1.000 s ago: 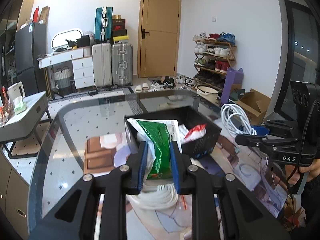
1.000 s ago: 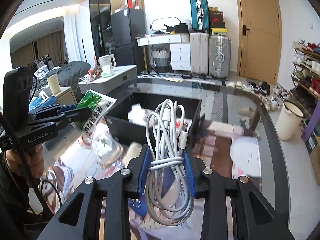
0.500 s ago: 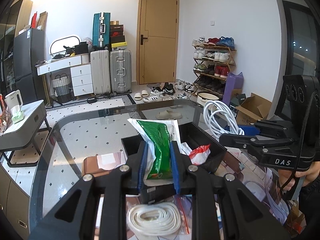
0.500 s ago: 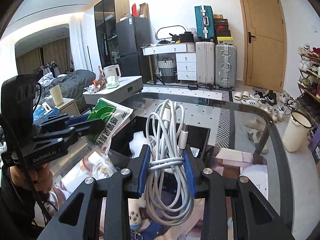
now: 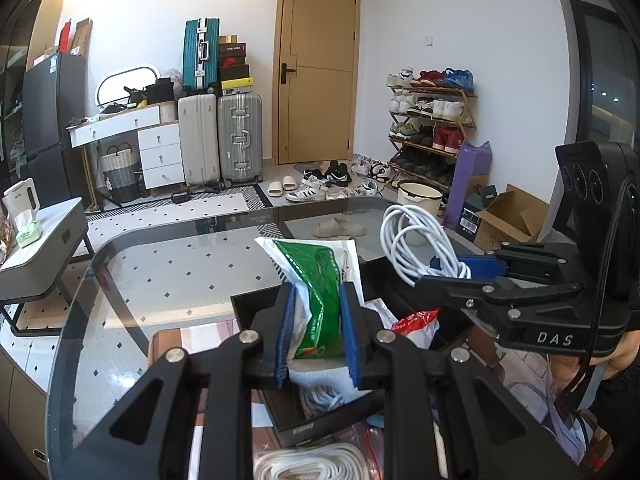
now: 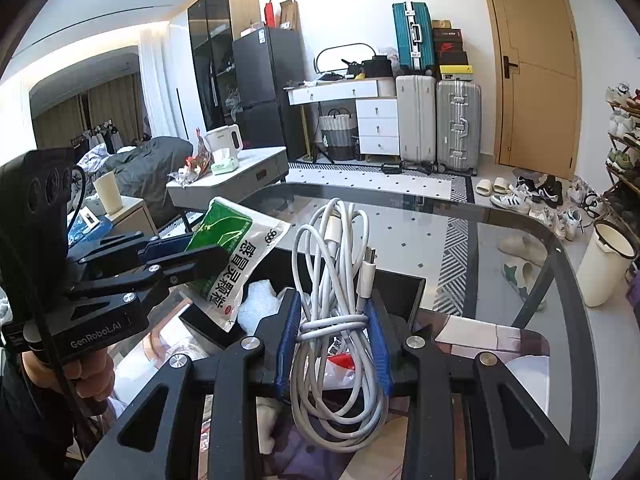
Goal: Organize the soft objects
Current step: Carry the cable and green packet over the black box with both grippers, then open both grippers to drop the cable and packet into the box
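left gripper (image 5: 316, 334): black linkage arms, blue pads, silver screws, "GenRobot.AI" printed in grey
right gripper (image 6: 332, 340): same black build, blue pads, "DAS" lettering, black cable
hand (image 6: 86, 376): bare skin, dark sleeve

Green-and-white packet (image 5: 316, 304), white cable (image 6: 340, 300), black box (image 5: 256, 308), blue-padded jaws.

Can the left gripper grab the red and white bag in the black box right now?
Probably not: the left gripper is shut on the green packet, so nothing frees its jaws for the red and white bag.
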`<state>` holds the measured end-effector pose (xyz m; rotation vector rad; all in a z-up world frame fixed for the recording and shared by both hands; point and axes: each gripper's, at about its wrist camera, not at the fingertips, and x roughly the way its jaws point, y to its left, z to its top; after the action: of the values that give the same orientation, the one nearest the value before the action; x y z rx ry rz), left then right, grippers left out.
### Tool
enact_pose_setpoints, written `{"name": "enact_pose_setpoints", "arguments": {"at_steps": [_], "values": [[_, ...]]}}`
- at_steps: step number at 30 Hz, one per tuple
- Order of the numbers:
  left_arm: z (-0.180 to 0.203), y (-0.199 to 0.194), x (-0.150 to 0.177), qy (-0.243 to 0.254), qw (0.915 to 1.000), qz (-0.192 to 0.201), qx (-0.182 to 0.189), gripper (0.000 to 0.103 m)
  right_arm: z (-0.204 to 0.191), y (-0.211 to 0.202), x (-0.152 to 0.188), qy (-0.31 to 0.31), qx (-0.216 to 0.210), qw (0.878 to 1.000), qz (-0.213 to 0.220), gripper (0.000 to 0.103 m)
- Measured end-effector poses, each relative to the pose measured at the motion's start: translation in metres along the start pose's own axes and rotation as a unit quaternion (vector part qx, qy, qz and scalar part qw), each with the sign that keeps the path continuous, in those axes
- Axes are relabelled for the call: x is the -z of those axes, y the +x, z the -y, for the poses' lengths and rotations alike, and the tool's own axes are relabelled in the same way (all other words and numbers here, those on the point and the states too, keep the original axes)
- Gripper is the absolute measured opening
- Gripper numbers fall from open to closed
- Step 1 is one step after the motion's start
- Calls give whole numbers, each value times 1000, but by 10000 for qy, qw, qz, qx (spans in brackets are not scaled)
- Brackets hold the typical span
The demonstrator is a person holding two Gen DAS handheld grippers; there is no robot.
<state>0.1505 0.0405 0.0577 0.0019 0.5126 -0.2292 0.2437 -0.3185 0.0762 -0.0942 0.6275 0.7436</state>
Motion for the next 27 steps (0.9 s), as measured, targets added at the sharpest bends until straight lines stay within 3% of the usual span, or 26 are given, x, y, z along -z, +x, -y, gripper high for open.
{"name": "enact_pose_setpoints", "arguments": {"at_steps": [20,21,22,23,26,27], "values": [[-8,32,0,-67,9995,-294,24,22,1,44,-12,-166,-90,9993,-327,33],[-8,33,1,-58,9994,-328,6,22,2,46,-12,-190,-94,9991,-376,34],[-9,33,0,-56,9994,-343,-3,22,2,48,-12,-201,-78,9989,-410,42],[-9,32,0,-57,9993,-362,-10,25,2,48,-13,-201,-59,9989,-411,51],[-9,29,0,-22,9993,-351,-80,57,7,41,-10,-162,10,9994,-296,56],[-9,25,1,10,9995,-288,-103,57,8,37,-9,-155,52,9995,-271,58]]}}
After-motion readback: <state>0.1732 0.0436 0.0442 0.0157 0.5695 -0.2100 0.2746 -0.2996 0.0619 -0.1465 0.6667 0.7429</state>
